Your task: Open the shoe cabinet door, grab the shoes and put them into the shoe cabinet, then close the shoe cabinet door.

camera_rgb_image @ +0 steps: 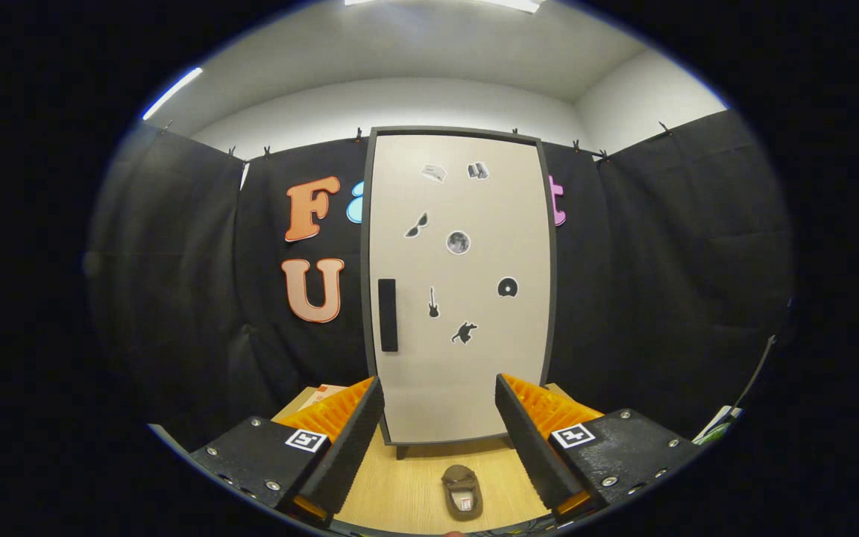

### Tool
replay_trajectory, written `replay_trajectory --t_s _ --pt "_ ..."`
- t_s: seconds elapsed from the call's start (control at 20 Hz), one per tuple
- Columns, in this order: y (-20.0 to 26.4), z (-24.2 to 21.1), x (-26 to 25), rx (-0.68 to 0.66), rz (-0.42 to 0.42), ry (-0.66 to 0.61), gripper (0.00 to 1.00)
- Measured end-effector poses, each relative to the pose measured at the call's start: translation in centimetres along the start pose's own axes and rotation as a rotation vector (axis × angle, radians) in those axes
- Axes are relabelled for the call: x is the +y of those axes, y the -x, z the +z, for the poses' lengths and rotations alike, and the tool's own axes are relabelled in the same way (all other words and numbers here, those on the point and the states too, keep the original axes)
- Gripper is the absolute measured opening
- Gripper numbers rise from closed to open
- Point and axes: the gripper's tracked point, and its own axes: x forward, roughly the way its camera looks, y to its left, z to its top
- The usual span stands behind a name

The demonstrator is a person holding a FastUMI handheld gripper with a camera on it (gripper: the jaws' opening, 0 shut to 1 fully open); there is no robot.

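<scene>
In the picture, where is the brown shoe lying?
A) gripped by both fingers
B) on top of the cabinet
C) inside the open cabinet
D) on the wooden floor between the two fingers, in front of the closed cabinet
D: the shoe lies on the wooden floor between the open gripper's fingers, before the cabinet's closed door.

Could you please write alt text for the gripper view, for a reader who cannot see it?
The open gripper faces a closed shoe cabinet door, its dark handle near the left edge. A brown shoe lies on the wooden surface between the fingers.
</scene>
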Motion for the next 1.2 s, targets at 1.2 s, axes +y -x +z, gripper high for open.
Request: replay_trajectory --t_s 1.2 --pt "-20.6 -0.7 8.1 -0.009 0.092 0.052 0.94"
